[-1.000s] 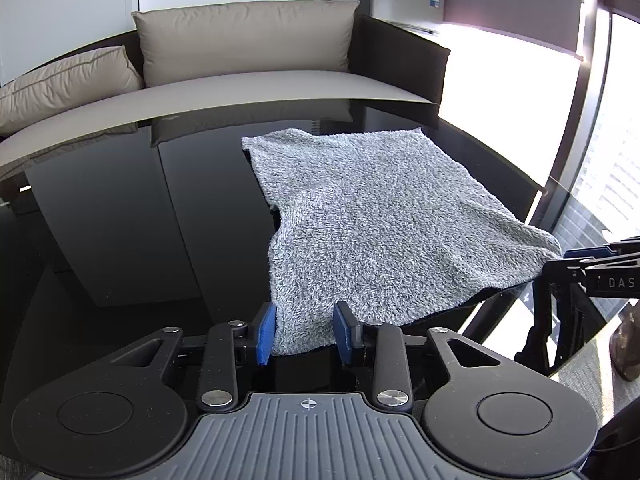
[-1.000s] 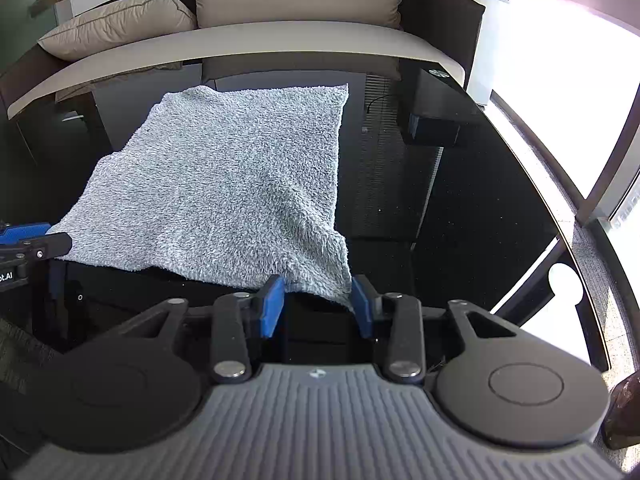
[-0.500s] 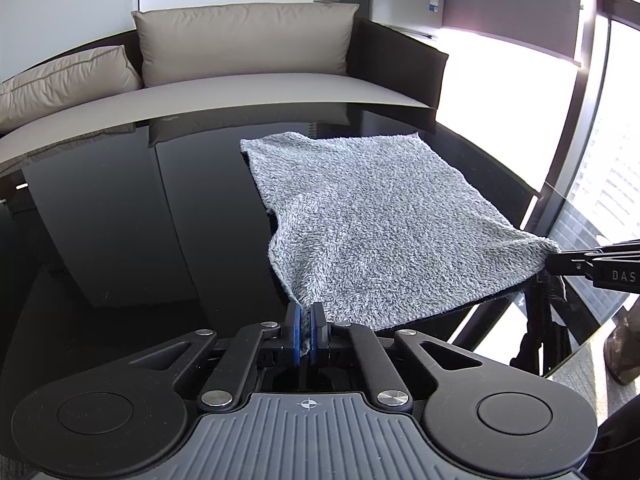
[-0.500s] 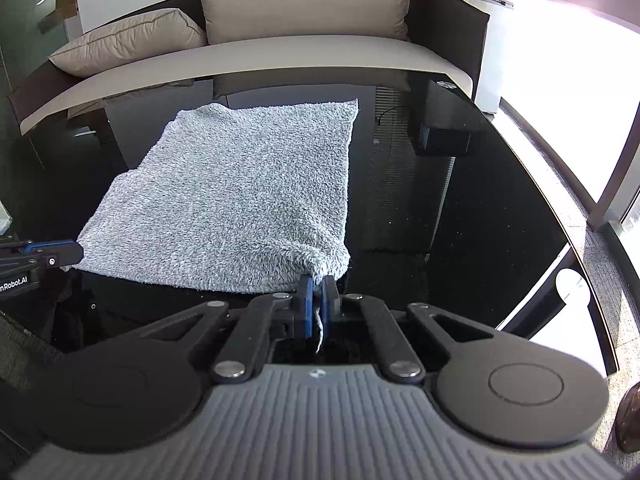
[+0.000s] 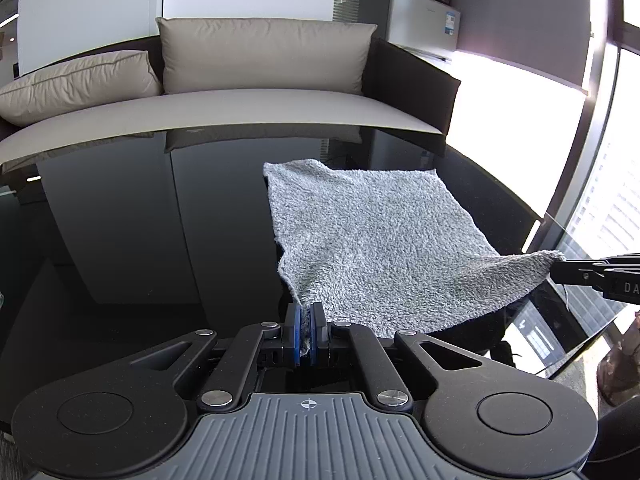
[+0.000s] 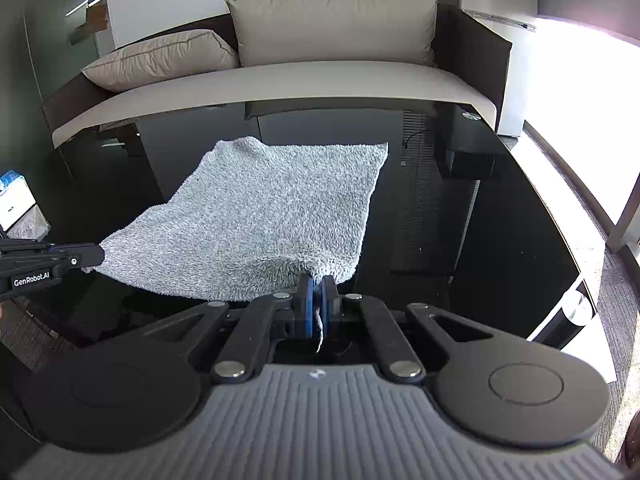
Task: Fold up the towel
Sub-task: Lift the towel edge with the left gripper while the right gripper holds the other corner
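Left tool (image 5: 306, 330) and right tool (image 6: 316, 306) each pinch a near corner of the towel (image 5: 376, 236), lifted off the bench (image 5: 140, 220); folding toward the sofa (image 5: 260, 108) remains.

One towel (image 5: 376, 236), two cushions (image 5: 264, 56)

Towel (image 5: 372, 240): grey cloth, shaggy looped pile, matt. Bench (image 5: 132, 232): black, glossy, mirror-smooth, reflecting sofa and window. Left gripper (image 5: 306, 332) and right gripper (image 6: 316, 304): matt black plastic links, bright metal pivot pins, blue pads on fingers (image 6: 305, 300), ribbed grey housing. Sofa cushions (image 5: 264, 56): smooth beige fabric, matt.
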Available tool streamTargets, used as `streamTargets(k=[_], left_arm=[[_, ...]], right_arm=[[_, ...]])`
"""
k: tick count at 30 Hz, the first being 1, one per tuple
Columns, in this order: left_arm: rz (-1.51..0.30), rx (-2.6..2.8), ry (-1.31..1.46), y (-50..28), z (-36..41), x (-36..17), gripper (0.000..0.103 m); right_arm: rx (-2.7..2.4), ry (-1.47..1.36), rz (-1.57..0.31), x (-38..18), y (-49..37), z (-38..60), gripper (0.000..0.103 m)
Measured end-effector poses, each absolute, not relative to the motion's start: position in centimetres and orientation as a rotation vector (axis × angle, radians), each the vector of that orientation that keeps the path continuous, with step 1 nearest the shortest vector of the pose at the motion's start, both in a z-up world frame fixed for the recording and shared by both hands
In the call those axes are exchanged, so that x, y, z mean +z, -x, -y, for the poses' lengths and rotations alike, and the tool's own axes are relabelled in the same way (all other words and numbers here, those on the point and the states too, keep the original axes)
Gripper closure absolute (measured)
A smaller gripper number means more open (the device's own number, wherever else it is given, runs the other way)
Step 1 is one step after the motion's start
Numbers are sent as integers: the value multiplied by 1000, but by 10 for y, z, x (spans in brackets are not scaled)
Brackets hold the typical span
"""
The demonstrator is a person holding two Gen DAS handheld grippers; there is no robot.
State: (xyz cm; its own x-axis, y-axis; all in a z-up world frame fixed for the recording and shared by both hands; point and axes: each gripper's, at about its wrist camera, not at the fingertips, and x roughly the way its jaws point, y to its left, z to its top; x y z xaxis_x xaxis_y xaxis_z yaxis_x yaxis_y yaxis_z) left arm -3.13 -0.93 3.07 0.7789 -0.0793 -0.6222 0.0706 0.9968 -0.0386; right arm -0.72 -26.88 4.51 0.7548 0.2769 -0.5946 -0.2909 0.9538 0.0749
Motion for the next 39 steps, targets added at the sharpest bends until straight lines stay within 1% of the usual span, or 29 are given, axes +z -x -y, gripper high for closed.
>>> streamTargets(k=[5,26,39], left_arm=[[-655,-65,16,18,8,44,99],[-640,-36,4,-82,7,58,99],[-644,-34,-39,-144,15,47,99]], right_arm=[[316,35,-620,57,-1,266,99],[249,7,-625,52,-90,253,99],[197,-23,-619,44,-148,252,99]])
